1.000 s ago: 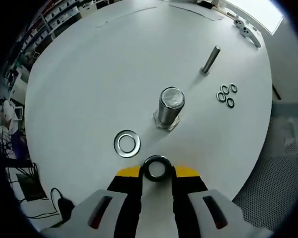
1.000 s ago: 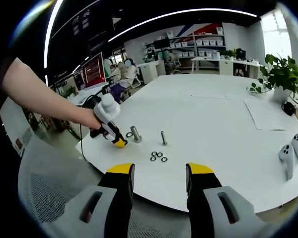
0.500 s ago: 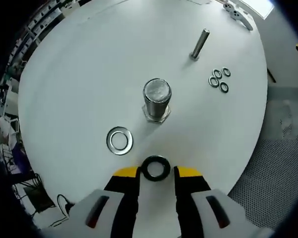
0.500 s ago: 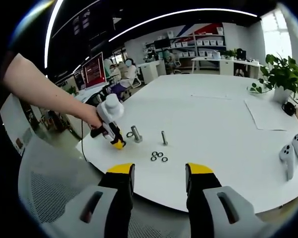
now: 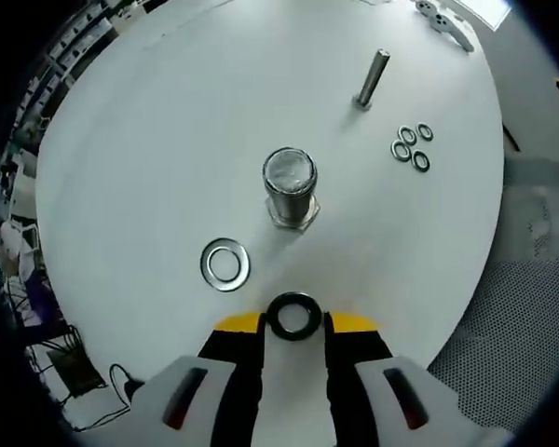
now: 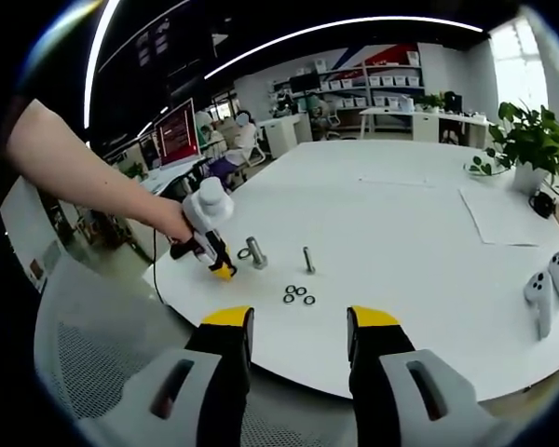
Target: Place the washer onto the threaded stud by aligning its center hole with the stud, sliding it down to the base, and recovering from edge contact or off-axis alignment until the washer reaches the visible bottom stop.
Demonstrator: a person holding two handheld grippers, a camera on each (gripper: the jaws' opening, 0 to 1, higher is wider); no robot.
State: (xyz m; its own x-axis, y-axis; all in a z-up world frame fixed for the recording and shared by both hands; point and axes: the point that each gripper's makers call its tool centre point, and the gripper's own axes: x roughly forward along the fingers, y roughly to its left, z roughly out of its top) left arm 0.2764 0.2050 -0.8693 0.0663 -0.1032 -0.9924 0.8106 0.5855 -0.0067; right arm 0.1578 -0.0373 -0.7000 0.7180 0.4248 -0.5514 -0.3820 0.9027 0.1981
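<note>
My left gripper is shut on a dark ring washer, held flat between its yellow tips. It hovers near the table's edge, short of the thick threaded stud, which stands upright on its hex base. A silver washer lies flat on the table, left of the stud. In the right gripper view a hand holds the left gripper just left of the stud. My right gripper is open and empty, off the table's near edge.
A thin bolt stands beyond the stud, with three small washers beside it. Two white controllers lie at the table's right, a sheet of paper and a potted plant farther back. A mesh chair sits below the table edge.
The left gripper has drawn back and up a little with the washer, so the stud looks smaller and farther away. The right gripper has stayed still.
</note>
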